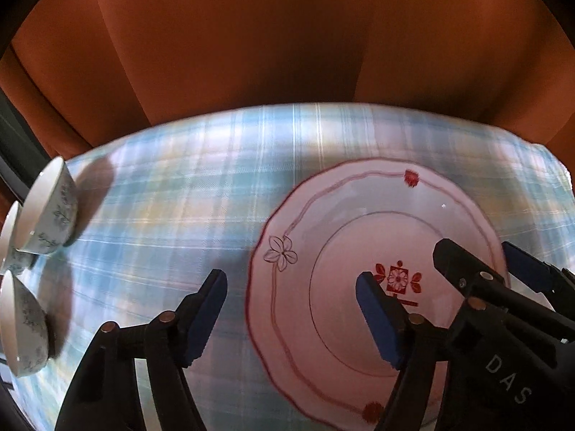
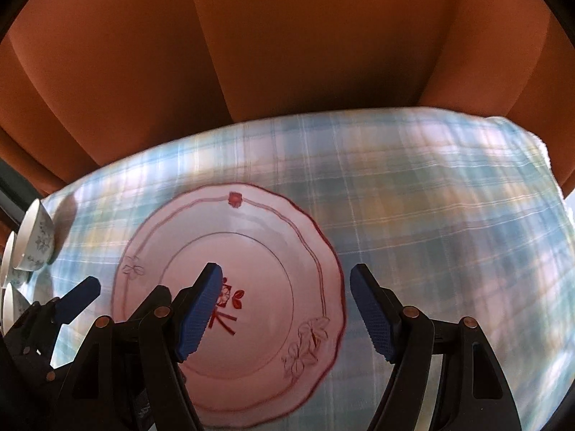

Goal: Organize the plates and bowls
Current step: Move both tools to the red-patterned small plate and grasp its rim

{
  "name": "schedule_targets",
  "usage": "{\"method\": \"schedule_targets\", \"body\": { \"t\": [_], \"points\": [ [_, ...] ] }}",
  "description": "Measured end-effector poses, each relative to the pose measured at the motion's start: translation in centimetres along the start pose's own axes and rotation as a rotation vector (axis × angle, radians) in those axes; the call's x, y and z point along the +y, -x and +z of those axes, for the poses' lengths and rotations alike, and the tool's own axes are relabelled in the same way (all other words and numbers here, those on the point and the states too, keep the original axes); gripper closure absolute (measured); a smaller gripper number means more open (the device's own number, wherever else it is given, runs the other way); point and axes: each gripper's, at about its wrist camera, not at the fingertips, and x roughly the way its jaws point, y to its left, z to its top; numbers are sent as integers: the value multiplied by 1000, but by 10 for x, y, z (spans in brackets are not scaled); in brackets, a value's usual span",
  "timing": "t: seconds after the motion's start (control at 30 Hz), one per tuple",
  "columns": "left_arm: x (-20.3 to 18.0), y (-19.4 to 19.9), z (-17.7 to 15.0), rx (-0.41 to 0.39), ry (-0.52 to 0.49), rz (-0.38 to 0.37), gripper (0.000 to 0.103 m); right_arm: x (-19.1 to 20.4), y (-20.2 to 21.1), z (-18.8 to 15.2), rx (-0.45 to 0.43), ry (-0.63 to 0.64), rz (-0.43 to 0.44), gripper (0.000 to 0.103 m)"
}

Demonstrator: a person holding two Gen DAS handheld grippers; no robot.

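Here, a plaid tablecloth carries a red-rimmed plate at centre. The left gripper and right gripper, both part open and empty, straddle opposite rims, seemingly for a two-handed lift. Bowls cluster at the cloth's left edge.

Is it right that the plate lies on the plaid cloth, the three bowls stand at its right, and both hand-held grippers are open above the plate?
Not quite. The bowls stand at the left of the plate, not its right; the left wrist view shows this. The rest holds: the plate lies on the plaid cloth, and the left hand-held gripper and the right hand-held gripper are open above it.
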Motion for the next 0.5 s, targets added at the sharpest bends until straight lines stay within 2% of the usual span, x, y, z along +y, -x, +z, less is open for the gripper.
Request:
{"method": "schedule_targets", "body": {
  "t": [0.13,0.23,0.5],
  "points": [
    [-5,-7,-1,10,-7,0,28,-4,-12,0,28,-6,5,39],
    [-12,-6,0,6,-42,-11,29,-3,-13,0,21,5,0,40],
    [-2,1,-10,52,-23,-20,29,4,-9,-7,47,5,-17,41]
  ]
}}
